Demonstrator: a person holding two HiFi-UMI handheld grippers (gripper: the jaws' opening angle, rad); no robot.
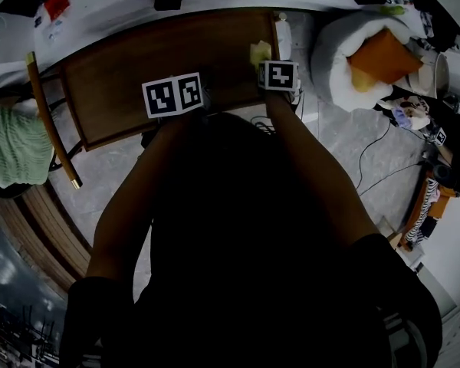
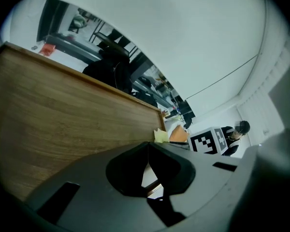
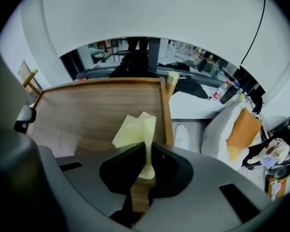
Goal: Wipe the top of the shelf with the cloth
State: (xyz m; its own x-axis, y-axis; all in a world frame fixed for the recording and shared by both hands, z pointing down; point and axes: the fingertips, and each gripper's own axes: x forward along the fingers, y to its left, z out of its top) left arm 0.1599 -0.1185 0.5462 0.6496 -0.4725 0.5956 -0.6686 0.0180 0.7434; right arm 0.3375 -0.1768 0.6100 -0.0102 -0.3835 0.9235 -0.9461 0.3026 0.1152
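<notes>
The shelf top is a brown wooden board with a raised rim, seen in every view. A pale yellow cloth lies on its right end near the rim, and my right gripper is shut on the cloth's near fold. In the head view the cloth shows just beyond the right gripper's marker cube. My left gripper hovers over the near middle of the shelf top, jaws shut together with nothing between them. The yellow cloth shows to its right.
A white beanbag with an orange cushion sits right of the shelf. A green knitted cloth lies on a round wooden piece at the left. Cables cross the marble floor. A person stands at the far right in the left gripper view.
</notes>
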